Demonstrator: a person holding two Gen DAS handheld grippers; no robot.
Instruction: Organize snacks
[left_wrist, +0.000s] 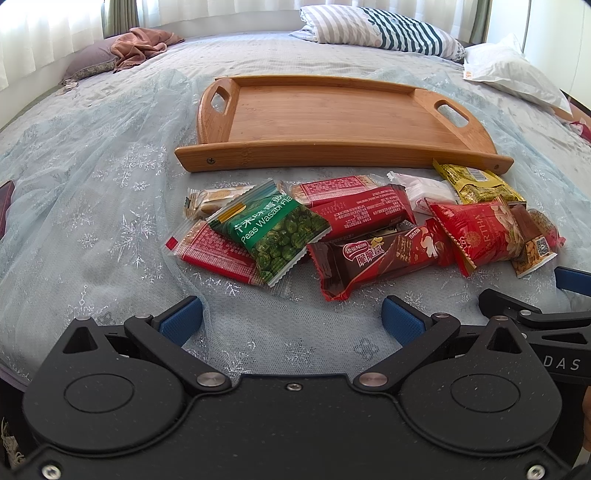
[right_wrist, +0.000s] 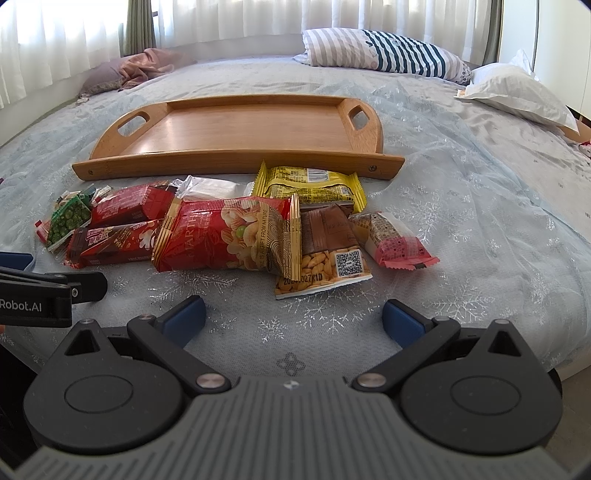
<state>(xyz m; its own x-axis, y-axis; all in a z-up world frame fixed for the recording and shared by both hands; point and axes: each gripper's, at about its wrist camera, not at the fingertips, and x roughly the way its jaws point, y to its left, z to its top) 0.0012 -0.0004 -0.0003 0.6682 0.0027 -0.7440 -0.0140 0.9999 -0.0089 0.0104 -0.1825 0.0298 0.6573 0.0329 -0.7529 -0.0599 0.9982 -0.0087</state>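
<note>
I am holding both grippers low over the bedspread (left_wrist: 92, 221), just short of the snack pile, and neither is touching anything. My left gripper (left_wrist: 291, 319) is standing with its blue pads wide apart and nothing between them; my right gripper (right_wrist: 293, 319) is the same — jaws spread, empty.

The snacks are lying in a loose heap on the bedspread, just in front of the wooden tray (left_wrist: 332, 157), which is sitting bare behind them. Nearest my left gripper are the green wasabi peas packet (left_wrist: 273, 232) and the dark chocolate wafer bar (left_wrist: 373, 262); nearest my right are the red nut bag (right_wrist: 229, 236) and the peanut packet with the QR code (right_wrist: 325, 266).

I am judging that nothing is sorted yet, and the risks are mostly in the pile itself. The packets are overlapping — the peas are resting on a red-striped bar (left_wrist: 214, 253), the nut bag is lying over its neighbours — so closing on one edge could drag a second wrapper along or scatter the rest. The foil looks slick and puffy, so a pinch on a sealed fin may slip. The bed is soft, and the lacy cover could bunch into my pads if I am pressing down too far.
</note>
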